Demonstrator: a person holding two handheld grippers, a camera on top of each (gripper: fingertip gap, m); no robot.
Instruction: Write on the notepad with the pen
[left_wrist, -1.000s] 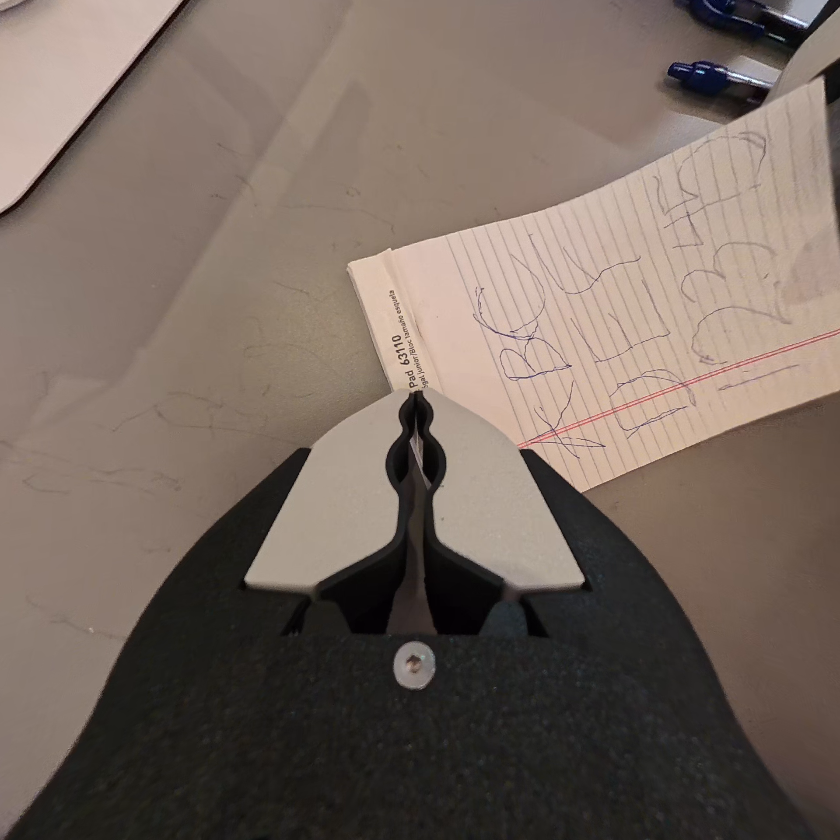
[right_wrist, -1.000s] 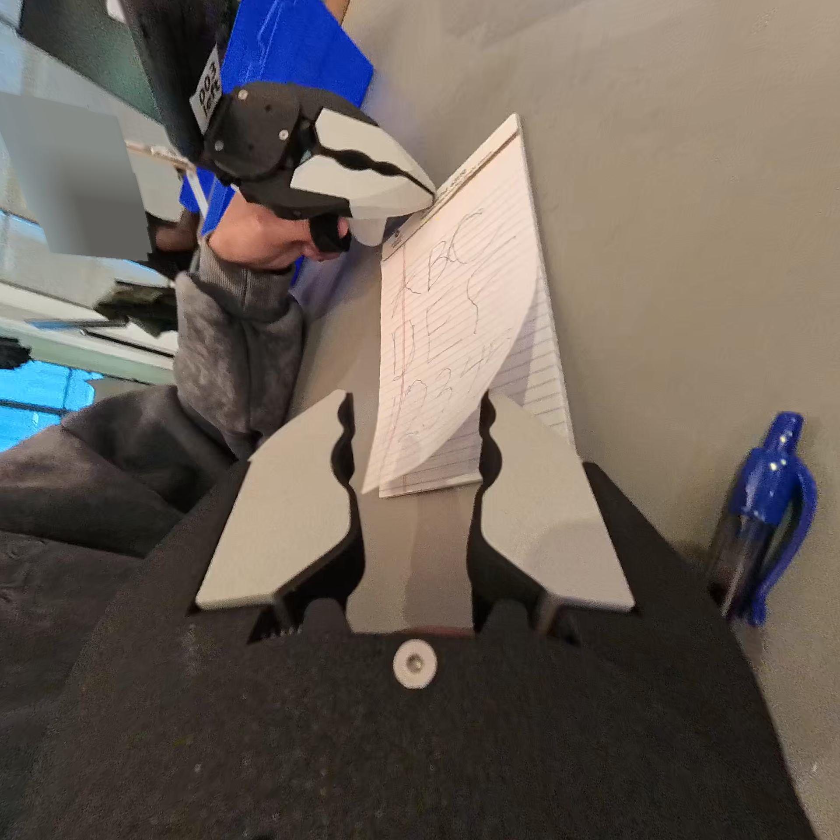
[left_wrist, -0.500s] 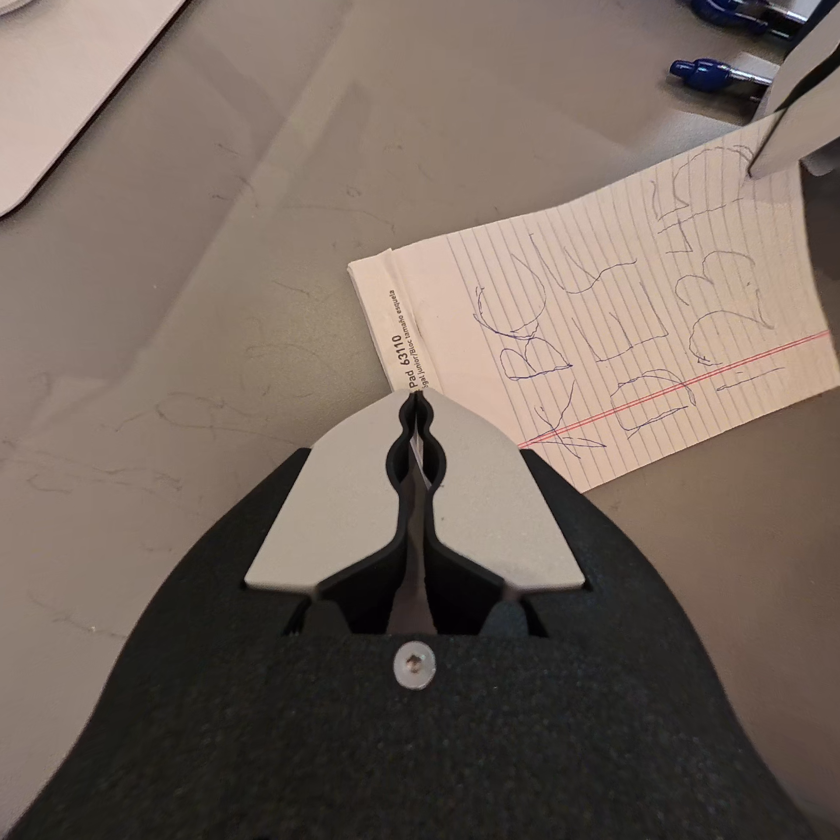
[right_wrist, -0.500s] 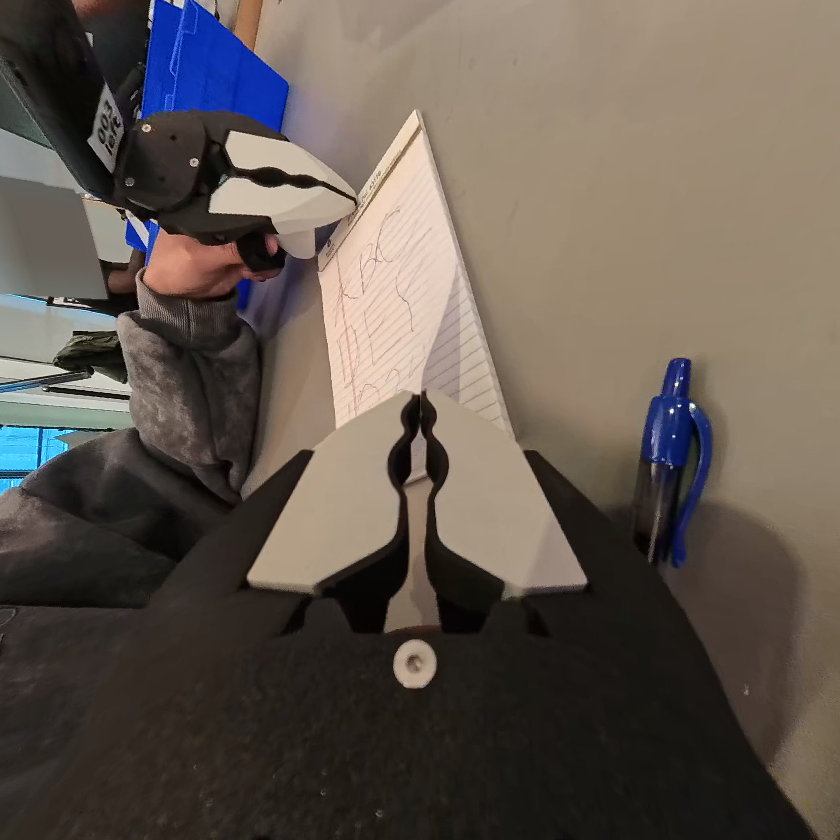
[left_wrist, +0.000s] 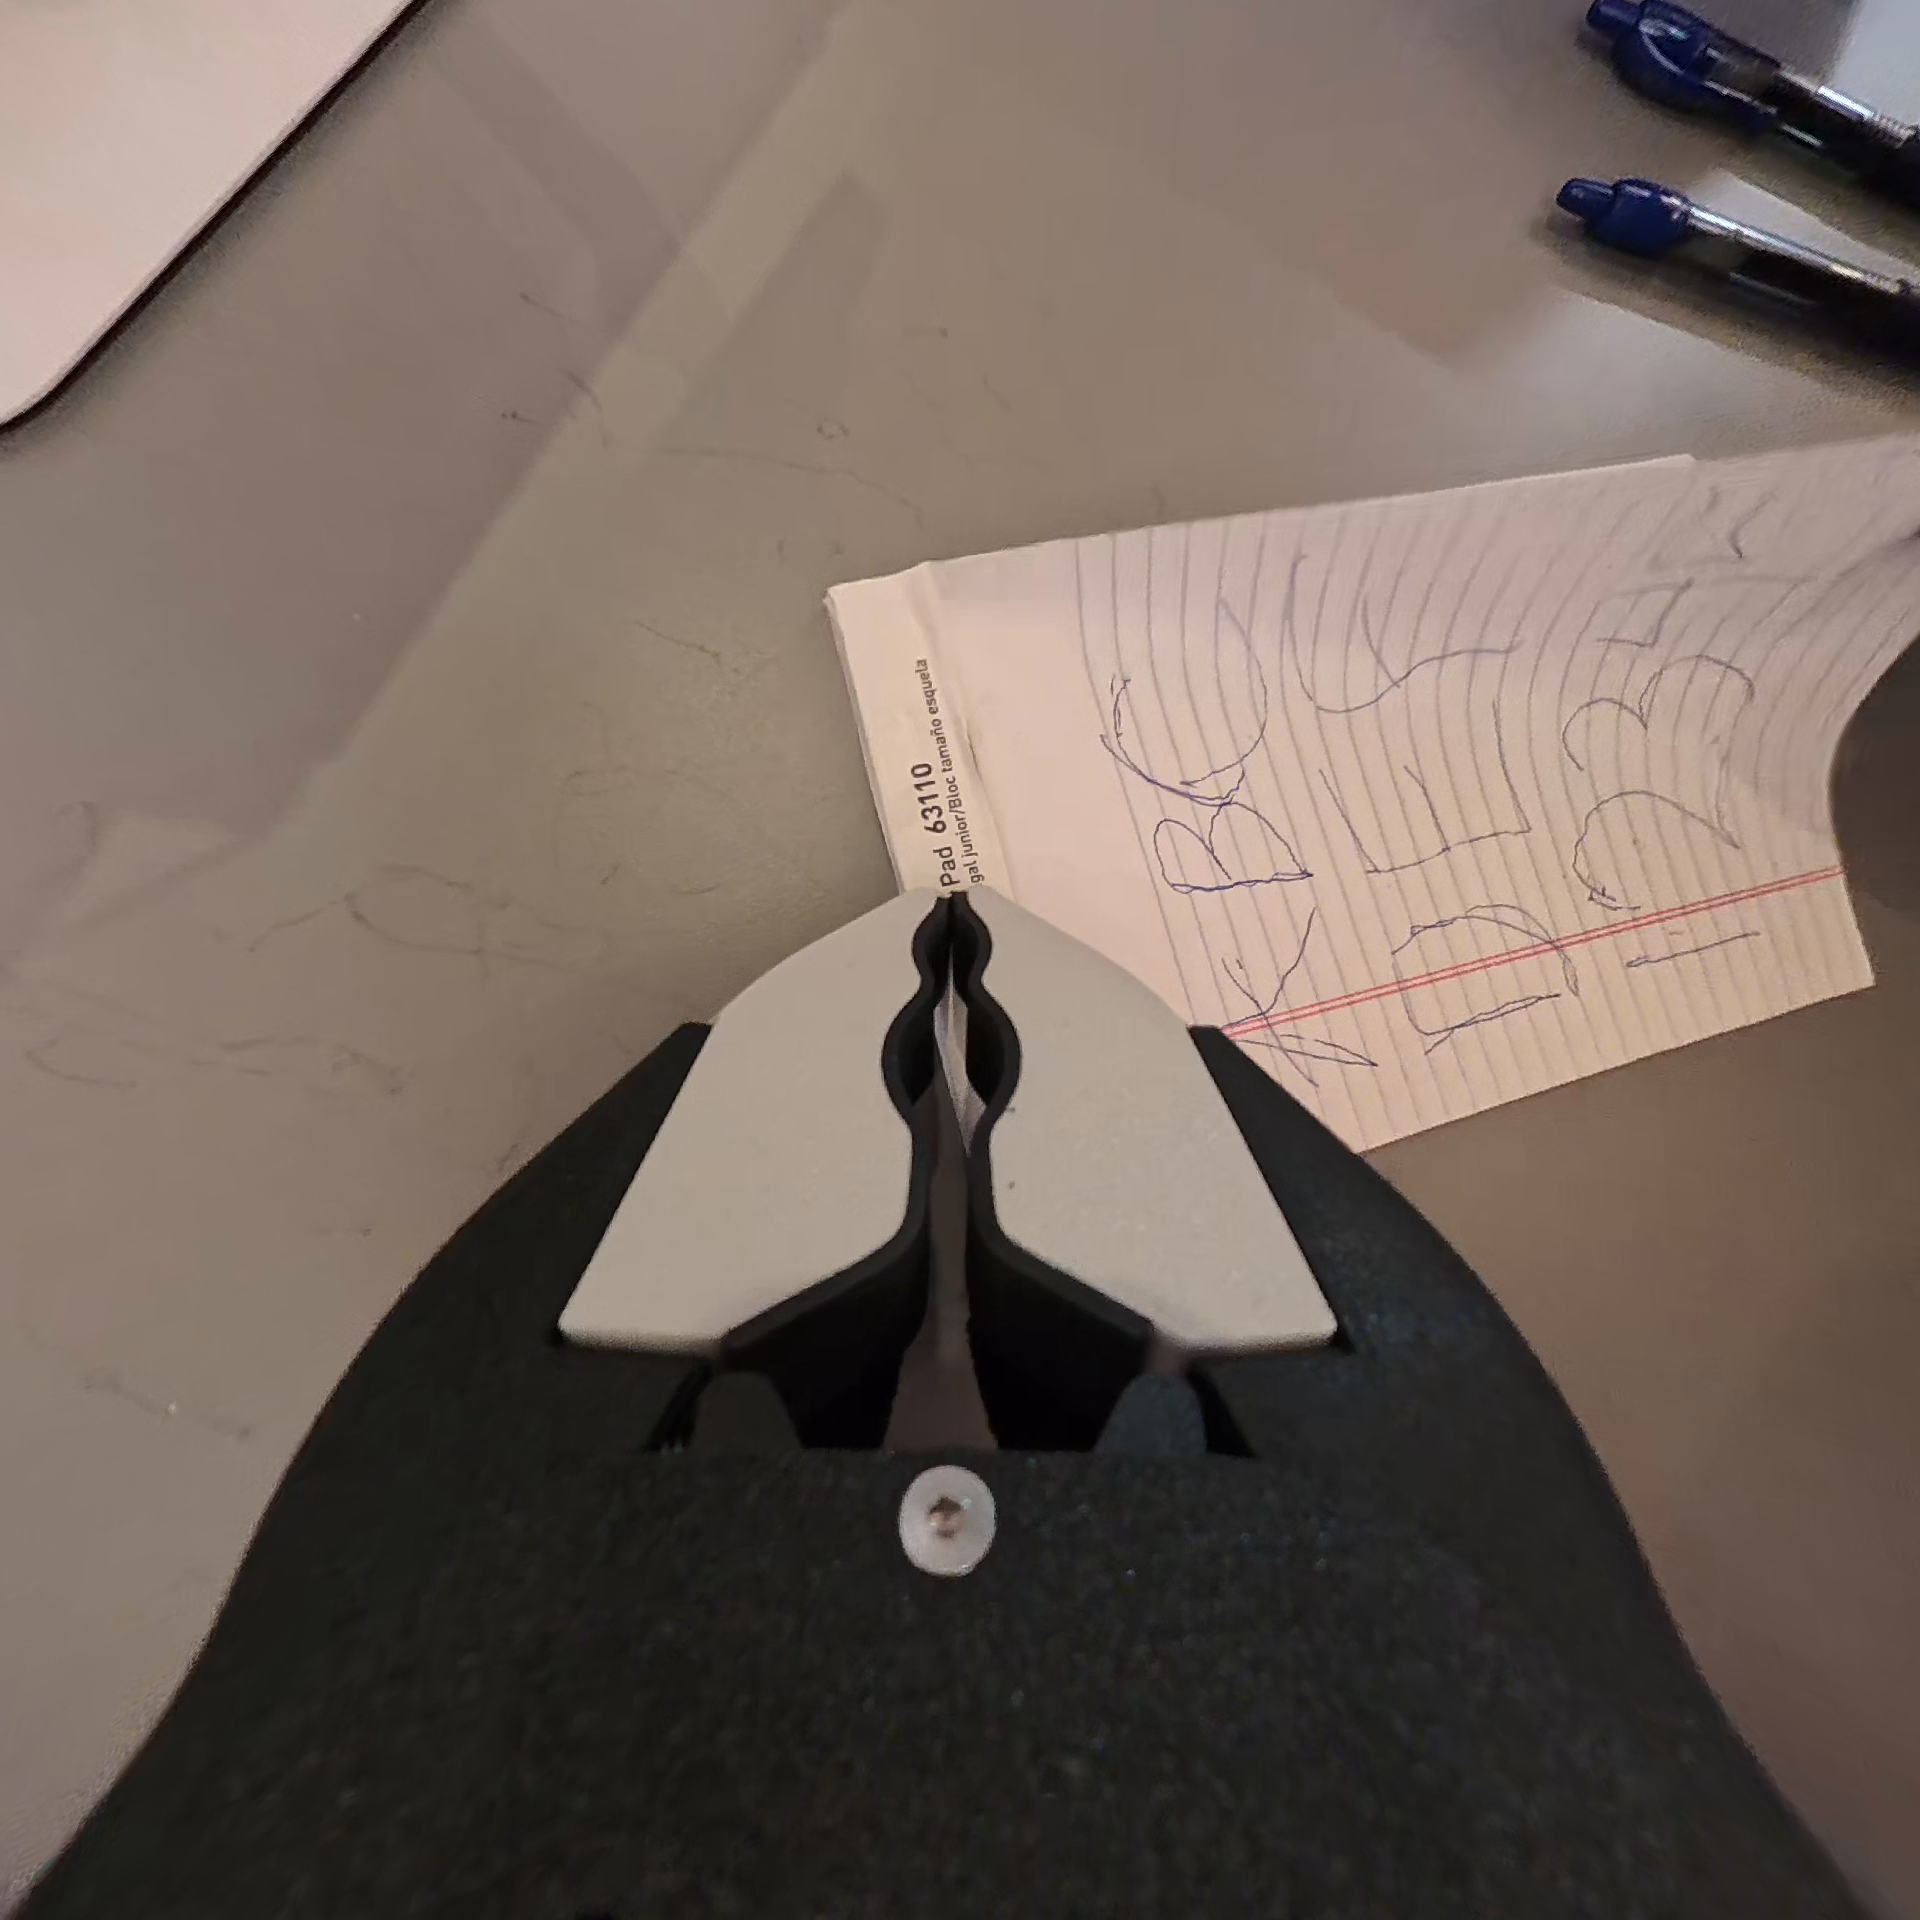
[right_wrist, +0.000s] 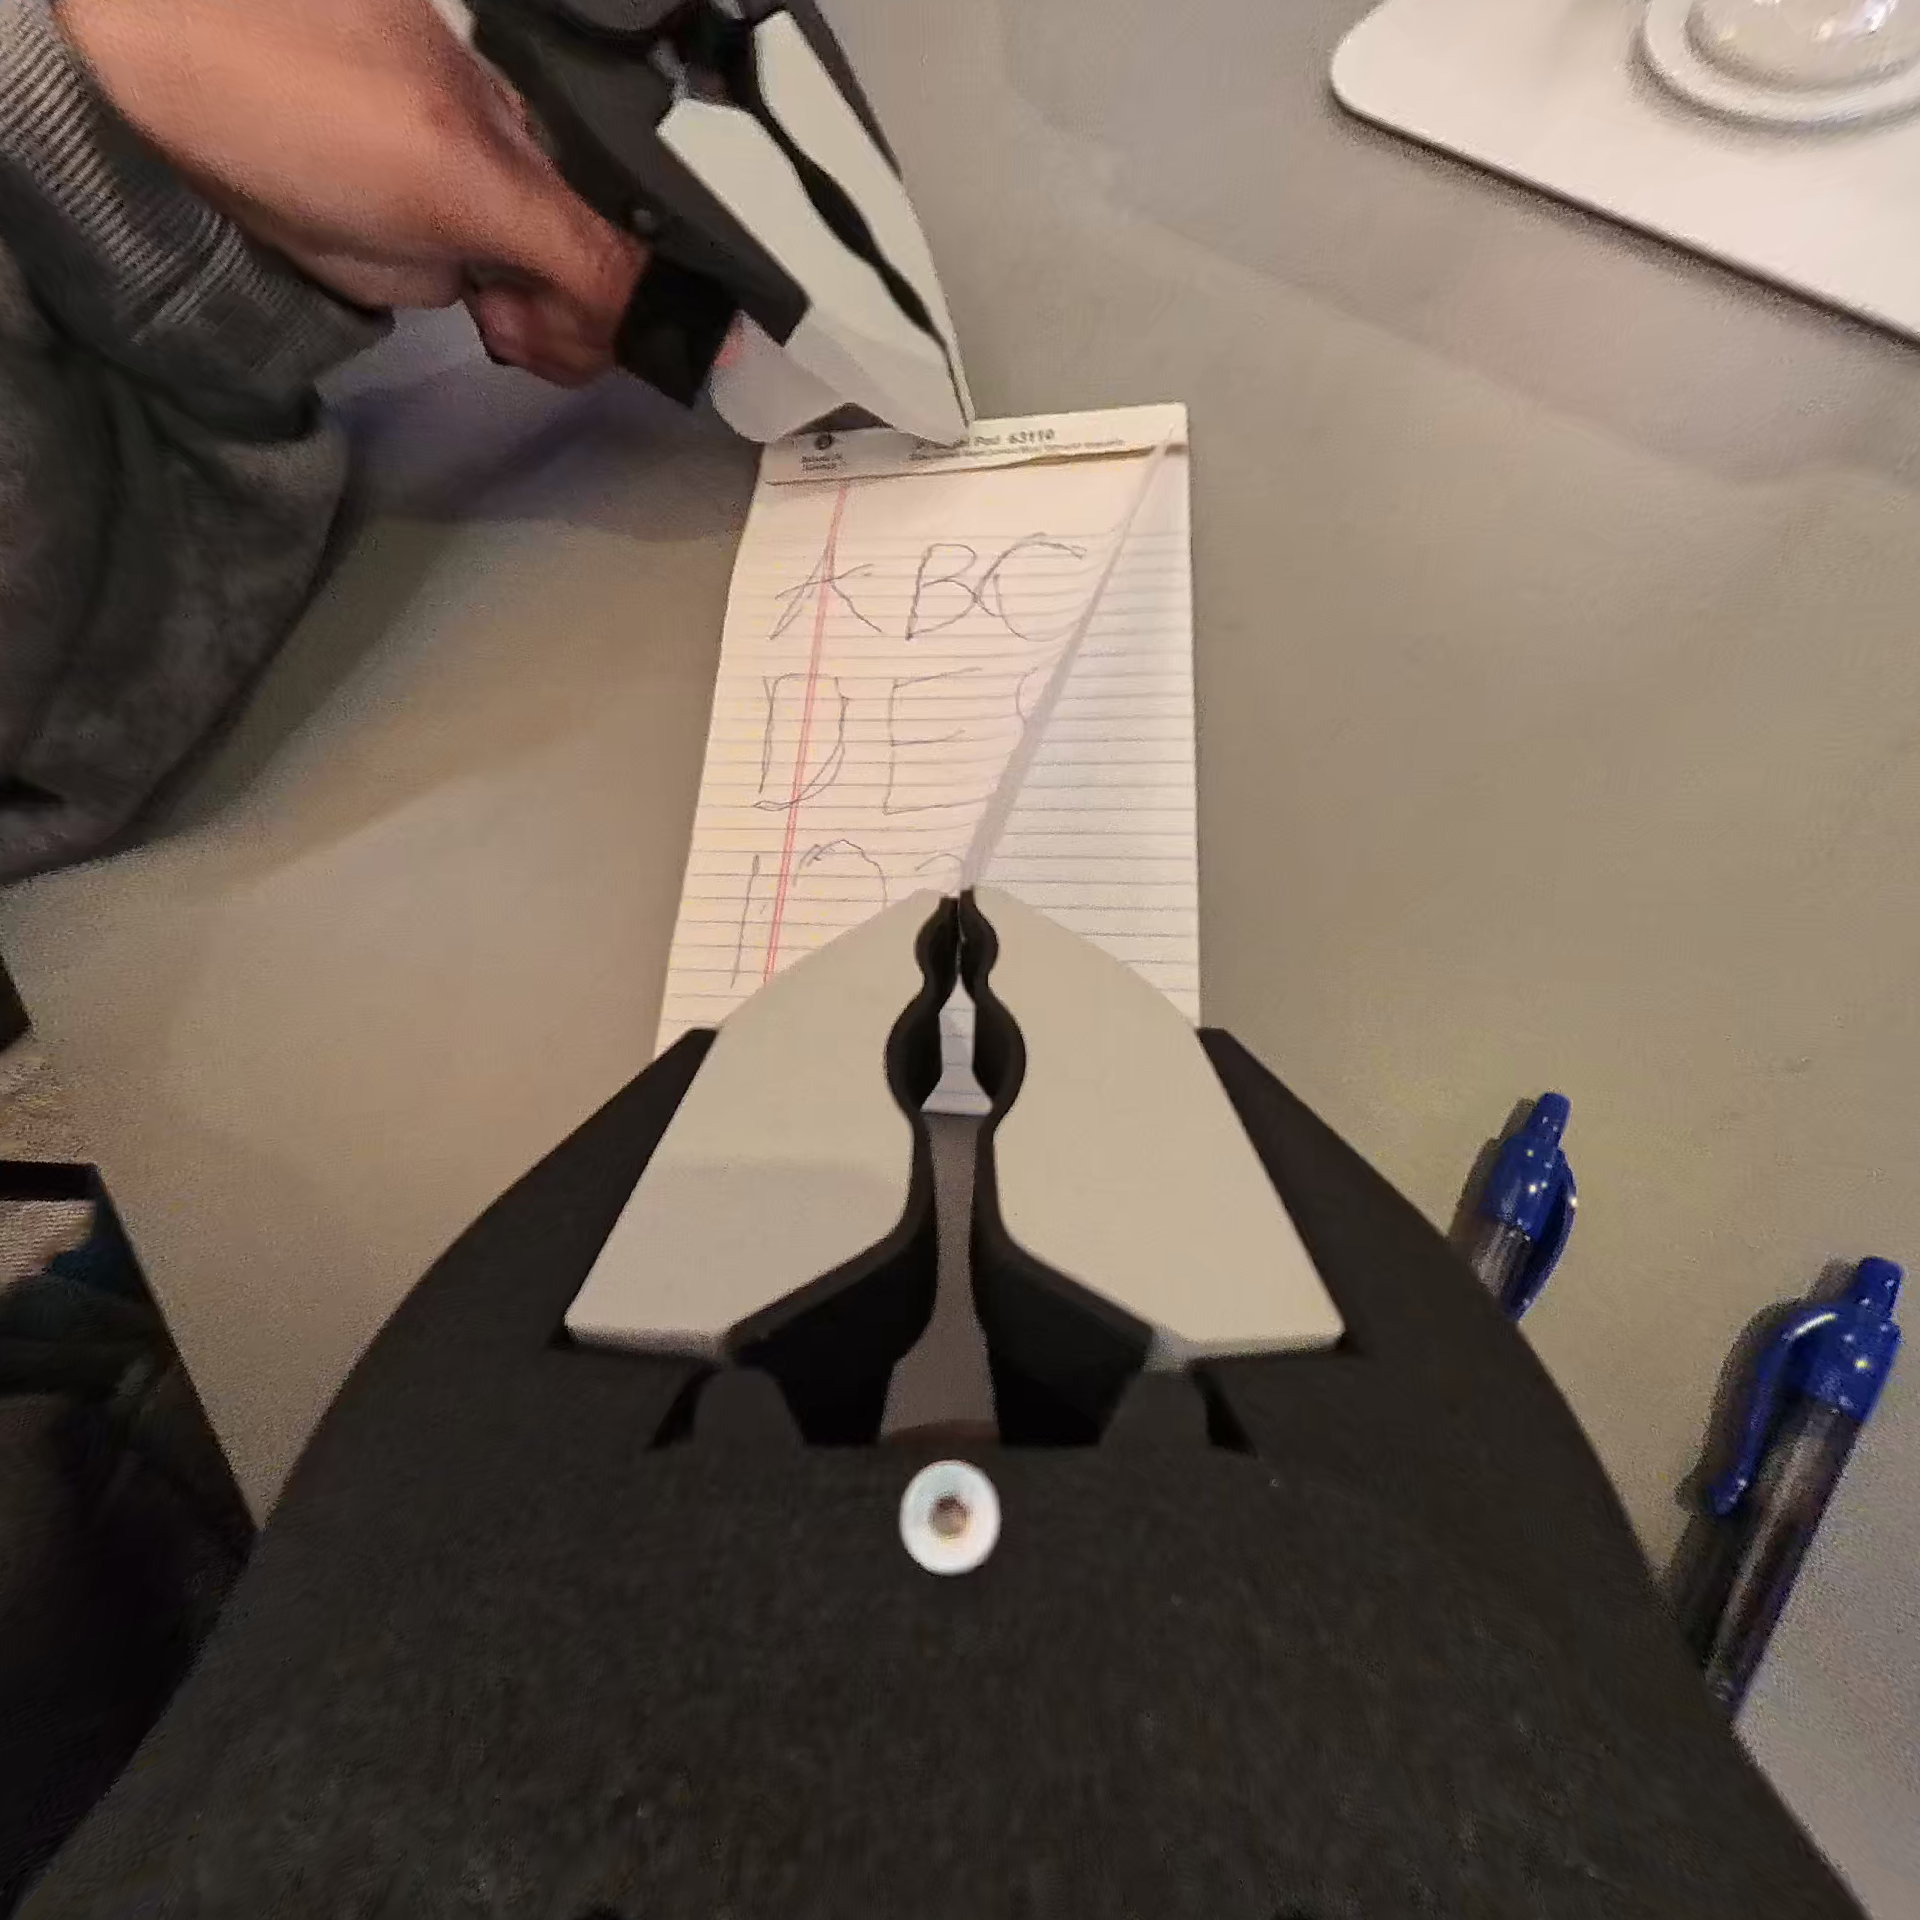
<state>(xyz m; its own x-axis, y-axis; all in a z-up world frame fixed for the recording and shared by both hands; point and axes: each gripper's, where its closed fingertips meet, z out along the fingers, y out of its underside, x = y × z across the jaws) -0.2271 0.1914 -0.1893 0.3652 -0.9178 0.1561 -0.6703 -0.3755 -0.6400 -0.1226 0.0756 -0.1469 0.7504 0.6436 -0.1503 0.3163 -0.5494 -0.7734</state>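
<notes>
The notepad is laid flat on the grey table, its bound top edge away from the right wrist camera. The top sheet bears pen strokes and is lifted at its lower right corner, so that the blank ruled sheet beneath is exposed along the right side. That corner is pinched between the closed fingers of the right gripper, and the sheet is drawn up diagonally from the binding to the tips. The left gripper is closed as well, with its tips set down on the binding strip at the pad's top; a sliver of something pale is seen in the slot between its fingers, but what it is cannot be told. In the right wrist view this gripper is seen held in a hand with a grey sleeve. Two blue-capped pens are left lying on the table to the right of the pad, well apart from it, ungripped. A white tray is seen at the far right corner
</notes>
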